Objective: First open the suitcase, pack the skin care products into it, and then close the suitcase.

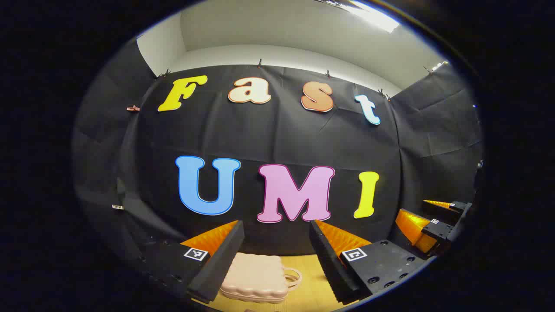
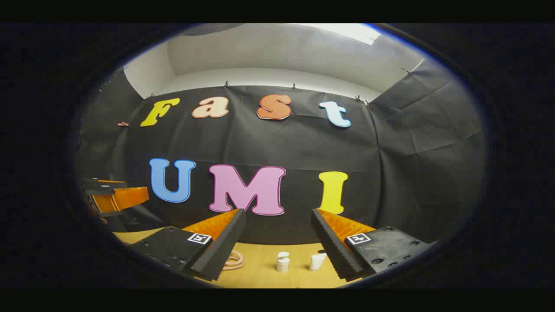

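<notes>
A small pale pink suitcase (image 1: 256, 277) lies closed on the wooden table, its handle (image 1: 294, 277) pointing right. My left gripper (image 1: 275, 229) hangs open above and in front of it, nothing between its fingers. In the right gripper view the suitcase handle (image 2: 234, 261) peeks out beside the left finger. Two small white skin care containers stand on the table: a short jar-like bottle (image 2: 282, 262) and a slanted tube (image 2: 317, 261). My right gripper (image 2: 277, 216) is open above them, holding nothing. Each gripper appears at the edge of the other's view: the right gripper (image 1: 429, 221), the left gripper (image 2: 115, 197).
The wooden table (image 2: 260, 271) runs up to the black cloth wall at the back. Black cloth also closes in the booth's left and right sides. A white ceiling with a light strip is overhead.
</notes>
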`<state>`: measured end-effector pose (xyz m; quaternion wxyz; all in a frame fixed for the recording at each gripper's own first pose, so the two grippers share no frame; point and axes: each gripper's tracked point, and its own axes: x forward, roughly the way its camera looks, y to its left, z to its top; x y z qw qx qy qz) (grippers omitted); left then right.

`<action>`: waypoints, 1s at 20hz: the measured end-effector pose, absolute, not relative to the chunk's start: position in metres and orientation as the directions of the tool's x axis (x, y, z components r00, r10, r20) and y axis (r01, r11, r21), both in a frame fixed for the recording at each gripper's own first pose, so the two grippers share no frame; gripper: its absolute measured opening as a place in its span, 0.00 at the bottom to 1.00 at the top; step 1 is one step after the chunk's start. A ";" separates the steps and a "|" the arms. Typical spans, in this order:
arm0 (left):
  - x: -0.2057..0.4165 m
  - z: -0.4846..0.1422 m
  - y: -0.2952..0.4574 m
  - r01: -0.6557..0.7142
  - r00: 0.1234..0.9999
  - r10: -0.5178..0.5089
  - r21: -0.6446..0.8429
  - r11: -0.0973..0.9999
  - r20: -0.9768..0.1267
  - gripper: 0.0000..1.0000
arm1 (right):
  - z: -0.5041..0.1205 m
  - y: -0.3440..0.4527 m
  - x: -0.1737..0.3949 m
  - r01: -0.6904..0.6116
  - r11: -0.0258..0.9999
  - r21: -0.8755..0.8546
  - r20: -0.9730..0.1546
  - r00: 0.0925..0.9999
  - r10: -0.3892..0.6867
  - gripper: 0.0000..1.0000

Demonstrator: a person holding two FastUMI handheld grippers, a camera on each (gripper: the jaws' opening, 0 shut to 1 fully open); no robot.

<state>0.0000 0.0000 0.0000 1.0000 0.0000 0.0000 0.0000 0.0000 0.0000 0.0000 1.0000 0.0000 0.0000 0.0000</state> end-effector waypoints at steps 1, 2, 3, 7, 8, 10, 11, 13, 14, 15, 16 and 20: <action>0.000 0.000 -0.001 0.004 1.000 -0.004 0.002 1.000 -0.002 0.96 | 0.000 0.000 -0.001 0.001 1.000 0.002 0.000 1.000 -0.001 0.96; 0.001 -0.001 -0.002 0.007 1.000 -0.007 0.002 1.000 -0.002 0.96 | 0.000 -0.001 -0.002 0.003 1.000 0.006 -0.001 1.000 -0.003 0.96; 0.000 -0.002 -0.002 0.011 1.000 -0.011 0.001 1.000 -0.005 0.96 | 0.001 -0.002 -0.003 0.006 1.000 0.008 -0.001 1.000 -0.006 0.97; 0.000 -0.003 -0.005 0.014 1.000 -0.014 -0.010 1.000 -0.011 0.96 | 0.007 -0.004 -0.006 0.007 1.000 0.008 0.014 1.000 -0.007 0.96; -0.001 -0.006 -0.005 0.018 1.000 -0.018 -0.005 1.000 -0.018 0.96 | 0.008 -0.005 -0.007 0.007 1.000 0.014 0.020 1.000 -0.007 0.96; -0.001 -0.005 -0.005 0.017 0.999 -0.017 0.012 1.000 -0.027 0.96 | 0.008 -0.002 -0.007 -0.002 0.999 0.038 0.019 1.000 0.002 0.96; -0.001 -0.002 -0.004 0.015 1.000 -0.015 0.017 1.000 -0.025 0.96 | 0.006 0.001 -0.007 -0.011 0.999 0.050 0.016 1.000 0.011 0.94; -0.002 0.005 -0.004 0.007 1.000 -0.007 0.014 1.000 -0.006 0.96 | 0.006 0.007 -0.007 -0.035 0.998 0.047 0.010 0.999 0.035 0.94; -0.003 0.007 -0.003 0.004 1.000 -0.004 0.011 1.000 0.000 0.96 | 0.006 0.008 -0.006 -0.044 0.999 0.032 0.008 0.999 0.043 0.96; -0.004 0.009 -0.004 0.005 1.000 -0.005 0.010 1.000 0.001 0.96 | 0.008 0.010 -0.007 -0.054 0.998 0.015 0.011 0.999 0.053 0.96; -0.006 0.009 -0.004 0.005 1.000 -0.005 0.015 1.000 0.004 0.96 | 0.011 0.011 -0.008 -0.062 0.998 0.009 0.018 0.998 0.061 0.99; -0.010 0.012 -0.004 -0.002 1.000 0.002 0.028 1.000 0.013 0.96 | 0.007 0.011 -0.007 -0.068 0.997 0.019 0.006 0.998 0.068 0.94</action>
